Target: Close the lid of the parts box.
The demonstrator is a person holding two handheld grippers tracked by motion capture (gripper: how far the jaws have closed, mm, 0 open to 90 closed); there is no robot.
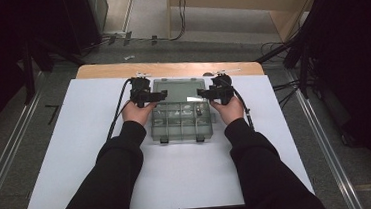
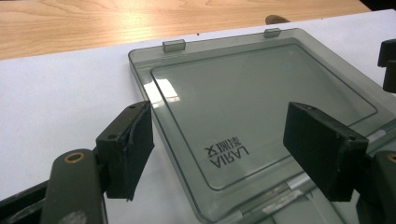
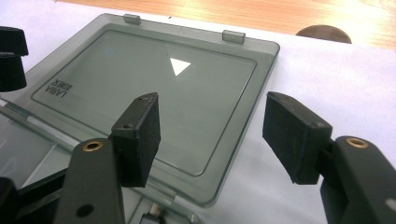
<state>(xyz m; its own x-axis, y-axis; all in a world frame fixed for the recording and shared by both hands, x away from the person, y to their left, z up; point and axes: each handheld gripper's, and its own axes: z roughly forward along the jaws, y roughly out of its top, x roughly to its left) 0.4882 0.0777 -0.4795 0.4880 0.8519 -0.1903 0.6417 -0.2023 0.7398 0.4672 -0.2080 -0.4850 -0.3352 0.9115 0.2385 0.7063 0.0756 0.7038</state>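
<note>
A smoky clear plastic organiser box (image 1: pixel 182 125) lies on the white board (image 1: pixel 76 143), its lid (image 1: pixel 175 91) folded flat open toward the far side. The base is split into several compartments; a small dark item (image 1: pixel 199 111) sits in one. My left gripper (image 1: pixel 152 95) is at the lid's left edge, my right gripper (image 1: pixel 204 93) at its right edge. In the left gripper view the left gripper (image 2: pixel 222 128) stands open over the lid (image 2: pixel 261 88), whose near left edge runs between the jaws untouched. In the right gripper view the right gripper (image 3: pixel 215 119) is open over the lid's (image 3: pixel 154 84) near right corner.
The wooden tabletop (image 1: pixel 170 68) shows beyond the white board, with a round hole (image 3: pixel 324 33) near the lid's far right corner. Two hinge tabs (image 2: pixel 173 45) stick up at the lid's far edge. Cables (image 1: pixel 282 84) and rails (image 1: pixel 322 144) lie on the floor around the table.
</note>
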